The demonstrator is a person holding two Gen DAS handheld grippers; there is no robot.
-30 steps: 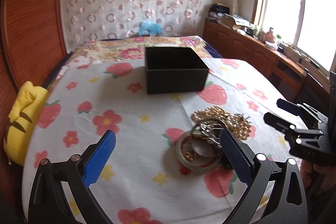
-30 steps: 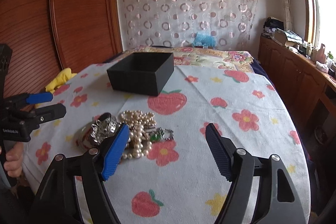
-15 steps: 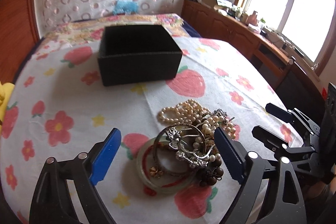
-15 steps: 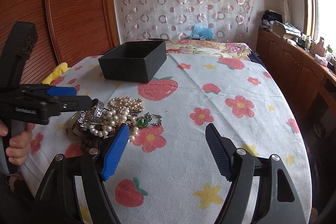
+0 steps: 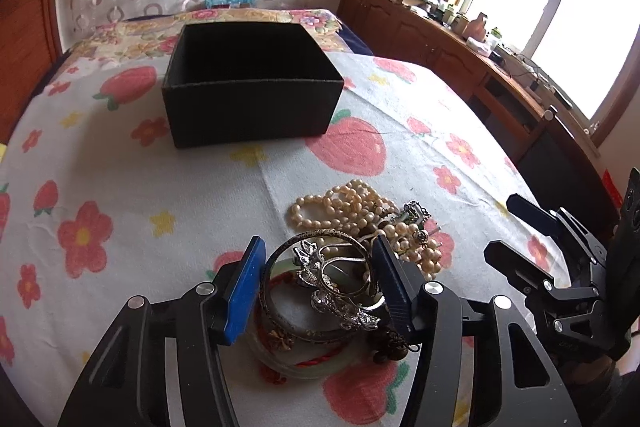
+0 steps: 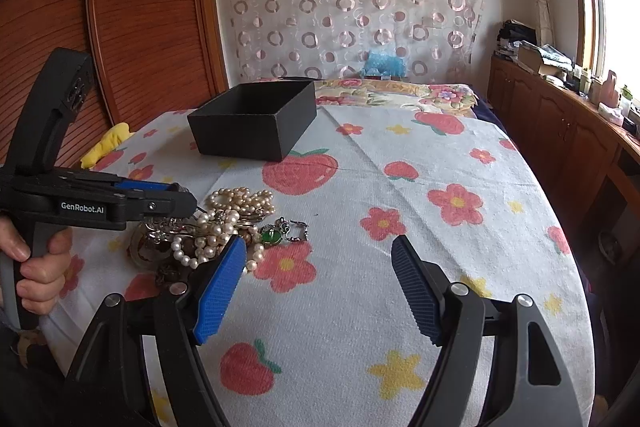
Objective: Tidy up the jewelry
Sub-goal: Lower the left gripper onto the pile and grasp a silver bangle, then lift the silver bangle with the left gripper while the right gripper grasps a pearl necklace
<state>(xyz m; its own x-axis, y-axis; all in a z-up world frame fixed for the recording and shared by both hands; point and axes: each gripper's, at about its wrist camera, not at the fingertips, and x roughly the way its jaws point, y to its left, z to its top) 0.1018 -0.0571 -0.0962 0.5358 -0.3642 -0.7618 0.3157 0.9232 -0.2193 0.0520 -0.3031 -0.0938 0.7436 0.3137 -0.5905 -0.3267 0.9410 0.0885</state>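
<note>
- Strawberry-and-flower cloth (image 6: 400, 211) covers the bed I'm working over; wooden panels stand to the left, a window to the right.
- Nearest me, my left gripper (image 5: 320, 279) has just been closing around the silver bangle (image 5: 276, 267), which lies between the pads on a pale green bangle (image 5: 288, 363); I cannot tell whether the pads press it yet.
- My right gripper (image 6: 320, 283) hangs wide open over bare cloth, holding nothing.
- Just beyond lie the pearls (image 5: 348, 203) and a green pendant (image 6: 271, 236), all one heap.
- Farther back sits the open black box (image 5: 252, 107), apart from the heap.
</note>
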